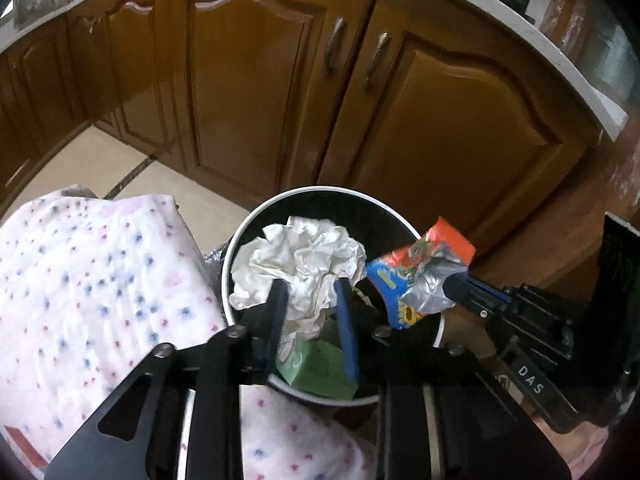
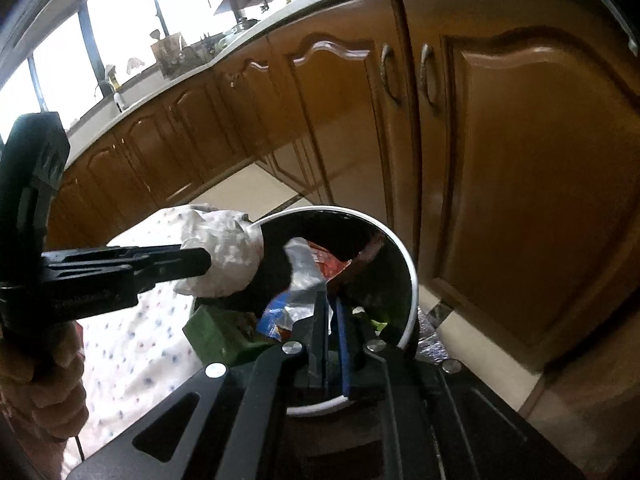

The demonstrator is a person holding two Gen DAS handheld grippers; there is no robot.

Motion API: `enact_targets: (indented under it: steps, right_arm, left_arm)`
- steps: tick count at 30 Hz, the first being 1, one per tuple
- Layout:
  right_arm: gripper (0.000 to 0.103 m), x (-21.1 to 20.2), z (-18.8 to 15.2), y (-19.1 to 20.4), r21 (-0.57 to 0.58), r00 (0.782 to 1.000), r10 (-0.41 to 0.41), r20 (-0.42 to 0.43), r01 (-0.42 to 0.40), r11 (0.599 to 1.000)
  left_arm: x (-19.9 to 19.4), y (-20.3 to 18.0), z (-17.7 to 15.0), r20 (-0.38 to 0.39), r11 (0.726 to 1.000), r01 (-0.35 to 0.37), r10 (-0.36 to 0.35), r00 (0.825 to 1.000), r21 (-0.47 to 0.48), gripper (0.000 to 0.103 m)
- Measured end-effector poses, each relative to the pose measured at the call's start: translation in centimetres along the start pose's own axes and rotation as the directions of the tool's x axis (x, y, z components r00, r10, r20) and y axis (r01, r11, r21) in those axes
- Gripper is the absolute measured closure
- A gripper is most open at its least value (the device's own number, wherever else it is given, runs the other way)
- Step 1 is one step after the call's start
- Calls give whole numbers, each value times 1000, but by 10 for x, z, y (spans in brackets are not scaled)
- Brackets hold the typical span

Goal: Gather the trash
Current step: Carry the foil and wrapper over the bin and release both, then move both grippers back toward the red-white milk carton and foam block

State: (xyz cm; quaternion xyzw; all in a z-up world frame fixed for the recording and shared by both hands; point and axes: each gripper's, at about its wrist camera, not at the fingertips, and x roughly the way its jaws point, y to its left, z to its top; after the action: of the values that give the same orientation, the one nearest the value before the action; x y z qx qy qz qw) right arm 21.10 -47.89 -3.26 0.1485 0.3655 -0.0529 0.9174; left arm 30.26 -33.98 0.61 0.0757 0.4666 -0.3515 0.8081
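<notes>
A round bin [image 1: 320, 194] with a white rim stands on the floor; it also shows in the right wrist view [image 2: 412, 280]. My left gripper [image 1: 310, 292] is shut on a crumpled white paper [image 1: 300, 260] and holds it over the bin's mouth; the paper shows in the right wrist view [image 2: 224, 256] too. My right gripper [image 2: 330, 300] is shut on a crumpled orange, blue and silver snack wrapper [image 2: 304, 280], held over the bin's right rim; the wrapper also shows in the left wrist view [image 1: 424, 268]. A green packet [image 1: 320, 368] lies inside the bin.
A white cloth [image 1: 88, 280] with blue and pink dots covers a surface left of the bin. Brown wooden cabinet doors [image 1: 260, 80] with metal handles [image 1: 334, 46] stand behind the bin under a white counter [image 1: 520, 28]. Beige floor tiles [image 1: 104, 164] lie at the left.
</notes>
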Motion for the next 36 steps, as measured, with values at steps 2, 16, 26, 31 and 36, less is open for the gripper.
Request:
enact_targets:
  steps: [2,16,26,31,36]
  right_arm:
    - [89,1,1,-3,11,1000,2,0,-2,1000]
    - [58,-42,-18,-1,72,993,76,89,-83,994]
    - [49,-74,-44,41,53,973,186,133,-195,979]
    - [36,-79,-63,70,27,962,240,129,-245,969]
    - [23,-75,-80,95,2,955,283,91,-284,959]
  left_arm:
    - [-1,2,0,8,1000,8,-8,1000,-9,67]
    - [-49,16,-41,99,998,5,2,995,-69,46]
    - [-111,63,-112,175,975,-22,62,983,-223,42]
    - [-137,83,-146,190,959,-52,108,976,-280,37]
    - [-161,108,-175,199,930,-67,147,969,-361,36]
